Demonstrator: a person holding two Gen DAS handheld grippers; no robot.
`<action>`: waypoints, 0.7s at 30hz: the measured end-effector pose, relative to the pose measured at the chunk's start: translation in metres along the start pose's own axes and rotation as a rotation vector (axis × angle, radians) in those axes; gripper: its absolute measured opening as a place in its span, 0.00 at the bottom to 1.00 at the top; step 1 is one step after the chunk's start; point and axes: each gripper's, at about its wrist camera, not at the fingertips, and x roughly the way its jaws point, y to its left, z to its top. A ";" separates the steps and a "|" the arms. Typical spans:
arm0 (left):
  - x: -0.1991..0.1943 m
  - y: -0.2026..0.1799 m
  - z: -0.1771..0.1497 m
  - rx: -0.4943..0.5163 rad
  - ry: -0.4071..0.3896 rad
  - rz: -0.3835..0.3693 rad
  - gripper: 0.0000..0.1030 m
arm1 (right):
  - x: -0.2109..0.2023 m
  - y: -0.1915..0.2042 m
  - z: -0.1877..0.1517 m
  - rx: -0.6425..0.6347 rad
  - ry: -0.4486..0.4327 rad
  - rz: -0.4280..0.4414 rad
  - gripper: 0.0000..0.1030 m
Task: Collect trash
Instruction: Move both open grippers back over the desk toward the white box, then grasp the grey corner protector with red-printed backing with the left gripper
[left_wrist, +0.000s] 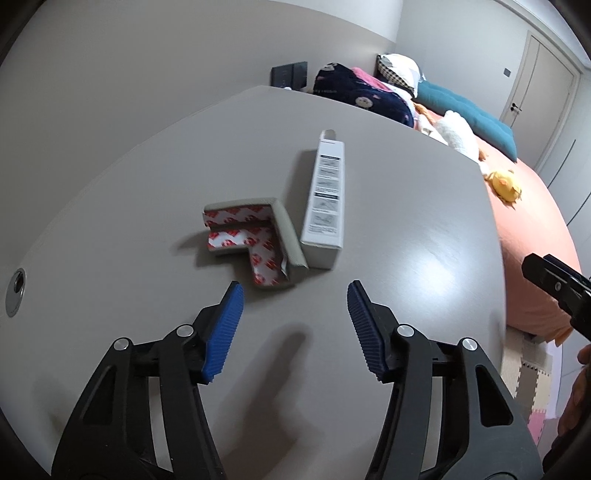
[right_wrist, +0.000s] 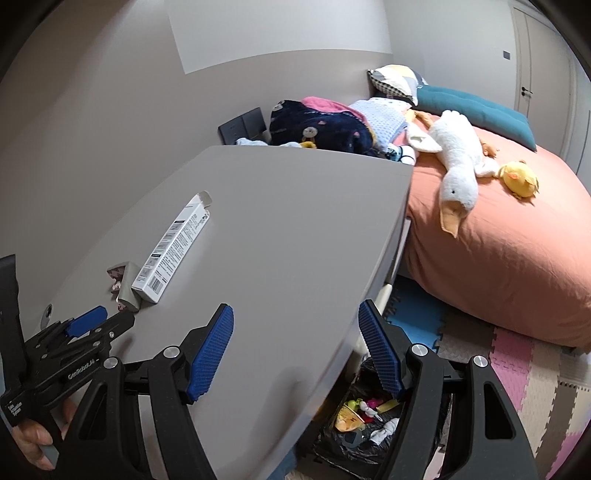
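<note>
On the desk lie 2 bits of trash: a corner guard touching a white box. The left gripper, released, empty, aims at them (likely its next pick). The right gripper, also released, hangs over the bin.

box on table, corner guard touching its left
</note>
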 end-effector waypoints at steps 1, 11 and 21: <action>0.002 0.001 0.001 -0.002 0.000 0.001 0.55 | 0.002 0.002 0.001 -0.002 0.002 0.002 0.69; 0.025 0.022 0.014 -0.034 0.022 0.014 0.54 | 0.024 0.028 0.018 -0.031 0.016 0.041 0.69; 0.033 0.041 0.023 -0.028 0.016 0.042 0.49 | 0.047 0.068 0.034 -0.080 0.039 0.079 0.69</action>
